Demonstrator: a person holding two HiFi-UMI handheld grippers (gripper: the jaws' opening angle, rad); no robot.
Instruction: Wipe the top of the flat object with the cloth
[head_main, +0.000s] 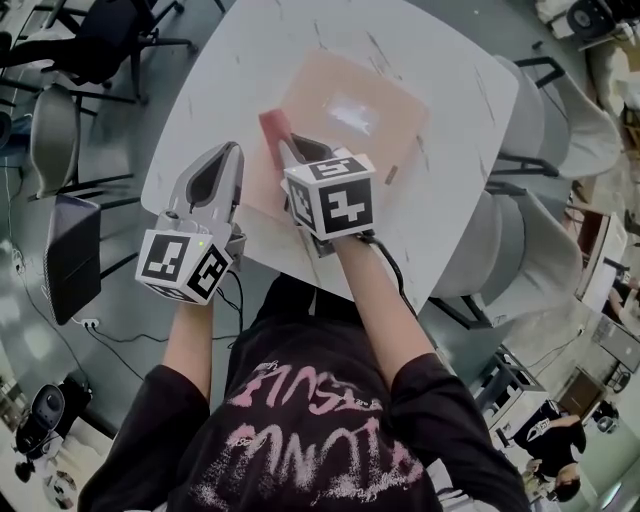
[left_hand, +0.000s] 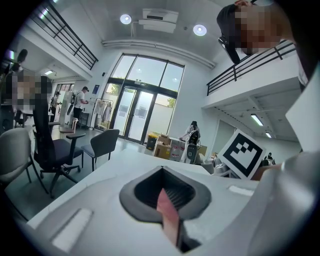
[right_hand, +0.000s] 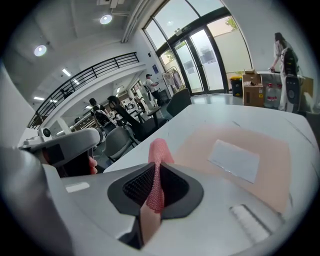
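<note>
A flat peach board (head_main: 350, 110) lies on the white table (head_main: 230, 70), with a shiny rectangular patch (head_main: 350, 112) on its top. My right gripper (head_main: 290, 150) hovers at the board's near-left part, shut on a red mesh cloth (head_main: 272, 128). In the right gripper view the cloth (right_hand: 159, 152) sticks up from between the jaws of the right gripper (right_hand: 156, 175), with the board (right_hand: 265, 145) beyond them. My left gripper (head_main: 234, 152) is beside the board's left edge, jaws together and tilted up toward the room. A thin pink strip (left_hand: 167, 215) shows in the left gripper's seam.
Grey chairs (head_main: 540, 130) stand at the table's right side, and a black office chair (head_main: 100, 40) and a grey chair (head_main: 55, 130) at its left. A dark panel (head_main: 72, 255) sits on the floor to the left. Cardboard boxes (left_hand: 165, 146) stand near the glass doors.
</note>
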